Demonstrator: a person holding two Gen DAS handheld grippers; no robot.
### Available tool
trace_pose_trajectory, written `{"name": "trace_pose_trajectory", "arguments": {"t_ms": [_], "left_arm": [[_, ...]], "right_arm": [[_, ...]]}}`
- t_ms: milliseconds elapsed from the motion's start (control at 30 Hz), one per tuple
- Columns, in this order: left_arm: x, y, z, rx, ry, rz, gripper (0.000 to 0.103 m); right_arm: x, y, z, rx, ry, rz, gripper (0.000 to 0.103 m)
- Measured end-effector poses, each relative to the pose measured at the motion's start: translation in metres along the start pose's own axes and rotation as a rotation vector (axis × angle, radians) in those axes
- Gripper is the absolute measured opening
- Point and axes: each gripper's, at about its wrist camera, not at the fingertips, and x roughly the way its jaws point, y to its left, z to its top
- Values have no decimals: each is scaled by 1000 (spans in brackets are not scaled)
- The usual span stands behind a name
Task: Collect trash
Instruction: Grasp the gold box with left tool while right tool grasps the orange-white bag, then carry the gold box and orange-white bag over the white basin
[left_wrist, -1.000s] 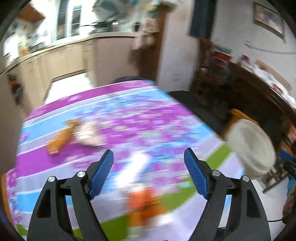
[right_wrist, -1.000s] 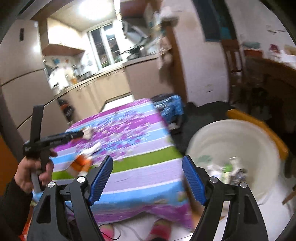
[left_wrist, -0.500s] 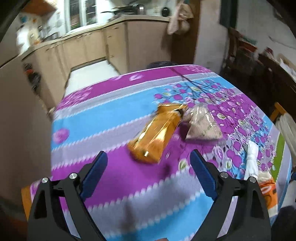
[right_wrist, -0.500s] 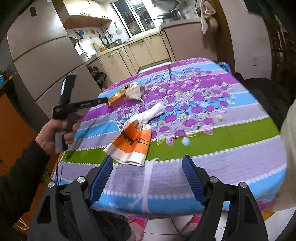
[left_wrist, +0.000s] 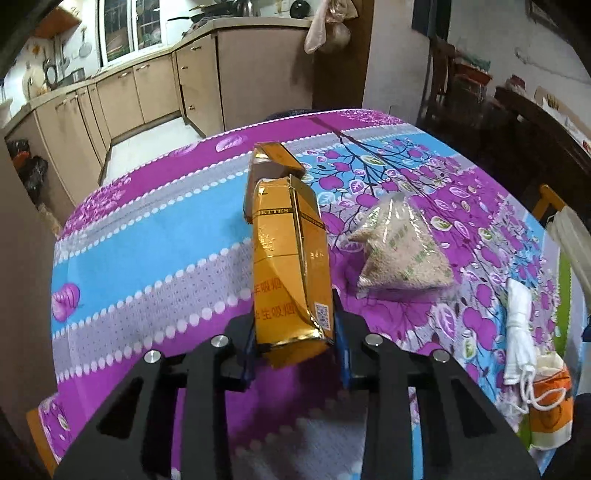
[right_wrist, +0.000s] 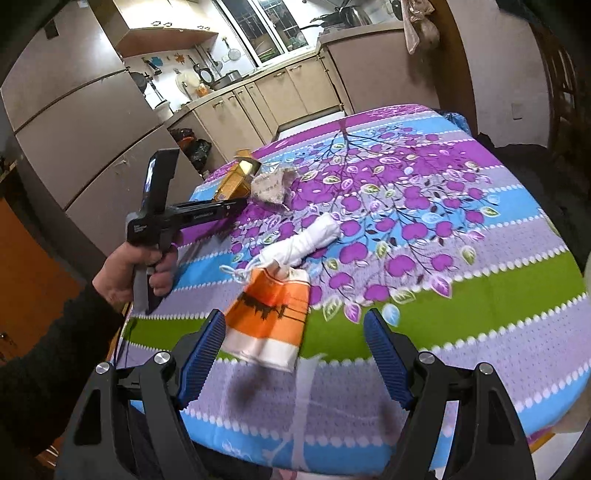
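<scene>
Pickup of one piece of trash is the step in hand, judged from the grasp. The left hand-held gripper (left_wrist: 293, 341) is closed on the near end of a gold cigarette carton (left_wrist: 288, 258), its blue pads pressed against both sides, while the carton's far end with its torn-open flap points away over the desk (left_wrist: 147, 258); whether that far end rests on the cloth or is clear of it cannot be told. The right hand-held gripper (right_wrist: 293, 354) hovers wide open and empty over the near edge of the desk, just short of an orange-and-white pouch (right_wrist: 271, 314). The next move, in my judgement, calls for lifting the carton clear and carrying it to a bin; a pale rim at the right edge of the left wrist view may be that container, but this cannot be confirmed. The grip sits at one end of a long, crushed carton, so it may sag or swing when carried. Just right of the carton lies a clear bag of grain (left_wrist: 402, 251), close enough to be brushed on the lift. Further right a rolled white cloth with cord (left_wrist: 519, 328) touches the pouch. Beyond the desk stand kitchen cabinets (left_wrist: 147, 92).
</scene>
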Motion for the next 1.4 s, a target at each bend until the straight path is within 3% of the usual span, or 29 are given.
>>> {"name": "trace_pose_trajectory", "arguments": {"t_ms": [133,233,433,633,767,867,1067,1400], "left_arm": [[-13,-7,-12,-9,-17,16,31],[-30,-9,-28,-52,-29,52,31],[-59,-8,-46,-135,-82,126,31],[-78,-18,-54,-161,-129,127,31],[-80,-28,-61,-157,-137,126,31],[-84,-37,-66,-159,-149,114,31],[-102,-60,-76,-156,-186,77,31],[-142,-121,-87,-122,-238,25,31]], "right_arm": [[7,6,2,-7,5,7,77],[8,18,-3,-38,-16,-48,77],[22,62,-28,-110,-72,-95,62],[49,76,-33,-130,-60,-170,46],[52,73,-32,-113,-69,-216,21],[42,67,-33,-91,-88,-222,11],[13,60,-41,-64,-141,-233,10],[-40,47,-41,-90,-279,-321,10]]}}
